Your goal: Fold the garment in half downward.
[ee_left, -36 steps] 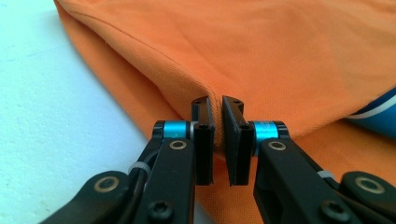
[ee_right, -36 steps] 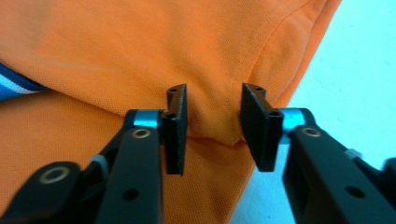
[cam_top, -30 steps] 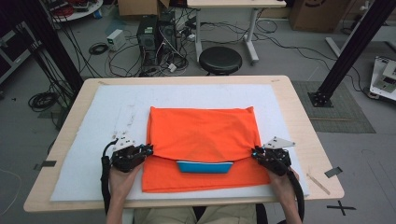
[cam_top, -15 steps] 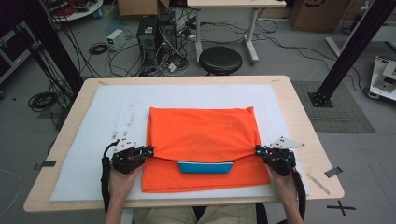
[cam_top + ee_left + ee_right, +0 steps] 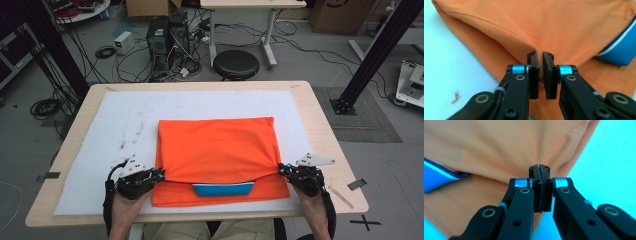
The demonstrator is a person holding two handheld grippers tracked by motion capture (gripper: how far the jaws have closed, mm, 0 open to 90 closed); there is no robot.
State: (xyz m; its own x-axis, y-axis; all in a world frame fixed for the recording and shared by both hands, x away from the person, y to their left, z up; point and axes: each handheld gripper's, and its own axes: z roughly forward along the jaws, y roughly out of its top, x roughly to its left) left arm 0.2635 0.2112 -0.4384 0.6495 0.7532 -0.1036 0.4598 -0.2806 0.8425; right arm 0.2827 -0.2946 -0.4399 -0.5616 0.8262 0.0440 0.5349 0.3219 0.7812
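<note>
Cables, computer towers and a round black stool (image 5: 236,64) crowd the floor beyond a light wooden table (image 5: 325,117), most of whose top is covered by a white mat (image 5: 210,102). On that mat lies an orange shirt (image 5: 217,150), folded into a rough rectangle near the person's edge of the table, with its blue collar (image 5: 223,189) peeking out from under the folded-over upper layer at the front middle. The left gripper (image 5: 156,175) sits at the shirt's left side, just where the upper layer's lower corner meets the layer beneath; in the left gripper view its black jaws are clamped on a ridge of the orange fabric (image 5: 564,27), which puckers up between the pads, with the collar (image 5: 621,47) off to the upper right of that view. The right gripper (image 5: 283,170) mirrors it at the shirt's right side, and in the right gripper view its jaws are pressed tight together on a thin fold of the cloth (image 5: 499,147), the hem running away above them and the collar (image 5: 436,178) showing at the left edge. Both hands come in from the near edge of the table, one at each end of the fold, with the collar lying between the two grippers.
</note>
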